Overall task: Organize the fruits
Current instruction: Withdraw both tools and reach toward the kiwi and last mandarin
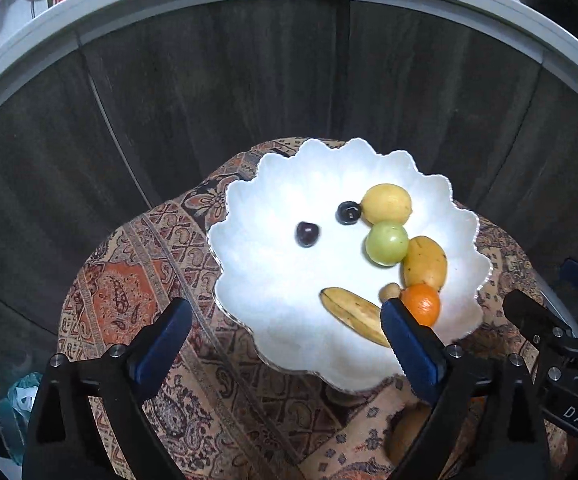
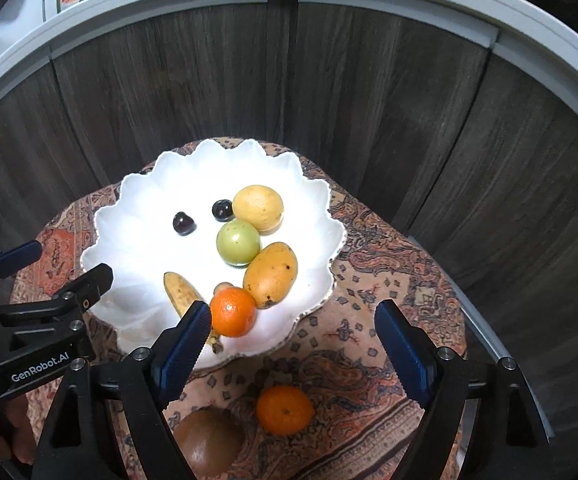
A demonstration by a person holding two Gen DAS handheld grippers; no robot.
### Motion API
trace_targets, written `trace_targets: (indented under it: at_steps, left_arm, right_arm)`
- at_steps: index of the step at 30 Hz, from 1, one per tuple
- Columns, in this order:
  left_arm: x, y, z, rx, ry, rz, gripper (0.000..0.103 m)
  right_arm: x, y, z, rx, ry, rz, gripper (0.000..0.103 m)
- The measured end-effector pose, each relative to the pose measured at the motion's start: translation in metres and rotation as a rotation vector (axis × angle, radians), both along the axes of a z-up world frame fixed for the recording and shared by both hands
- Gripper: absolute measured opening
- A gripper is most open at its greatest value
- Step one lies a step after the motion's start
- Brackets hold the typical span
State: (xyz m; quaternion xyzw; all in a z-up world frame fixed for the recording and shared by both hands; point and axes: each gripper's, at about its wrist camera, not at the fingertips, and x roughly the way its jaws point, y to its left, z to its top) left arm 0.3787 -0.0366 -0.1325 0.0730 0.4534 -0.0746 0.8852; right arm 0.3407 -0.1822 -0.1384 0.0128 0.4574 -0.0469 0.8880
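Hovering w/ both tools released: left gripper (image 1: pixel 285 344) and right gripper (image 2: pixel 293 340) gape, nothing btwn pads. Most fruit sits in white bowl (image 2: pixel 129 200) ahead; loose orange (image 2: pixel 285 410) and kiwi (image 2: pixel 209 442) lie on cloth just under right gripper. Risk: round fruit could roll off if nudged, or a pad clips bowl's orange (image 2: pixel 233 312).

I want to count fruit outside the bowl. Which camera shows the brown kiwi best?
The right wrist view: the kiwi lies on the patterned cloth in plain sight, between the fingers. In the left wrist view only a blurry sliver shows behind a finger.
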Motion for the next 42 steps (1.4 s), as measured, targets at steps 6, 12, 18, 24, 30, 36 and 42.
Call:
trace_targets:
  at_steps: [6, 12, 18, 24, 30, 36, 42]
  left_arm:
    - [-0.019, -0.008, 0.011, -0.002, -0.006, -0.014, 0.096]
    - [-0.036, -0.014, 0.017, -0.007, -0.007, -0.023, 0.096]
    - [-0.052, -0.021, 0.014, -0.005, 0.005, -0.031, 0.096]
    - [-0.066, -0.031, 0.008, -0.001, 0.018, -0.046, 0.096]
    - [-0.076, -0.038, -0.002, -0.005, 0.04, -0.051, 0.096]
    - [-0.087, -0.046, -0.018, -0.008, 0.075, -0.062, 0.096]
    - [-0.093, -0.056, -0.036, -0.005, 0.117, -0.077, 0.096]
  right_arm:
    - [-0.018, -0.008, 0.008, 0.007, -0.016, -0.002, 0.084]
    - [-0.034, -0.018, 0.011, 0.011, -0.023, -0.011, 0.084]
    - [-0.048, -0.026, 0.005, 0.023, -0.019, -0.025, 0.084]
    - [-0.064, -0.036, -0.007, 0.032, -0.002, -0.037, 0.084]
    - [-0.074, -0.043, -0.017, 0.033, 0.001, -0.035, 0.084]
    - [-0.083, -0.05, -0.03, 0.036, 0.016, -0.034, 0.084]
    - [-0.088, -0.057, -0.045, 0.046, 0.035, -0.038, 0.084]
